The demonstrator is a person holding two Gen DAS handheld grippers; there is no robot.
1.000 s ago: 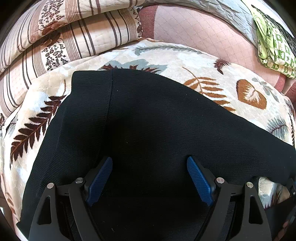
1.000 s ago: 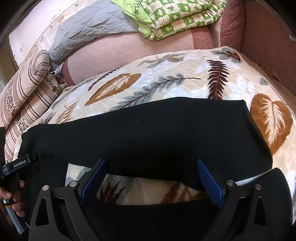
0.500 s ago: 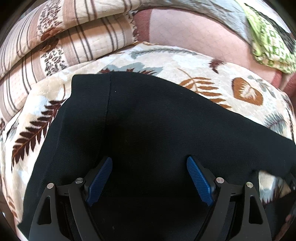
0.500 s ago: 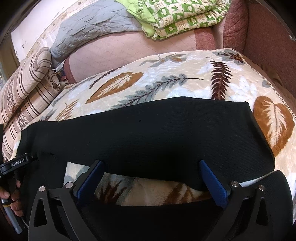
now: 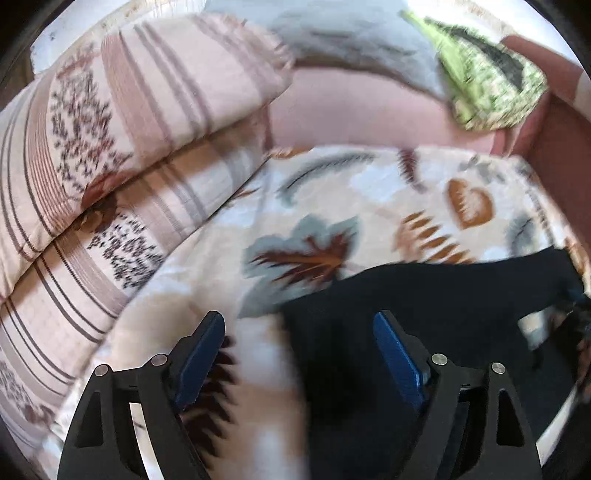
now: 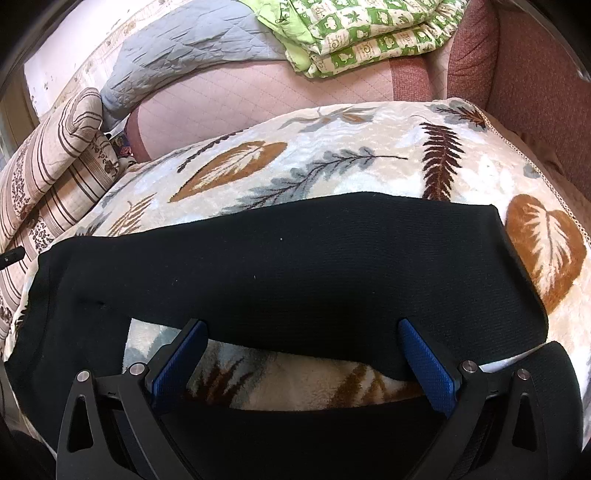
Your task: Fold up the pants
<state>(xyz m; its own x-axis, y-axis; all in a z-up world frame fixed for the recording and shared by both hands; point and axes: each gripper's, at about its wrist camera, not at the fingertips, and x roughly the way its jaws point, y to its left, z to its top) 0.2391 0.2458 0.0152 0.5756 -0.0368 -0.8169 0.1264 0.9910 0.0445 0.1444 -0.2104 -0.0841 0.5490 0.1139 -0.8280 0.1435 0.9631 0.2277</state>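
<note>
Black pants [image 6: 295, 266] lie spread on a leaf-print blanket [image 6: 332, 162], one leg across the middle, the other along the near edge below my right gripper. My right gripper [image 6: 301, 354] is open and empty, hovering over the gap between the two legs. In the blurred left wrist view, the pants [image 5: 424, 317] fill the lower right. My left gripper [image 5: 299, 347] is open and empty, straddling the pants' left edge, with its left finger over bare blanket [image 5: 229, 266].
Striped folded quilts [image 5: 110, 155] are stacked at the left. A grey quilt [image 6: 184, 51] and a green patterned folded cloth [image 6: 369, 29] lie at the back on a pink sofa [image 6: 240, 107]. The sofa's red arm [image 6: 535, 92] rises at the right.
My left gripper has swung quickly left, off the middle of the pants to their left edge; the view is motion-blurred. My right gripper has barely moved.
</note>
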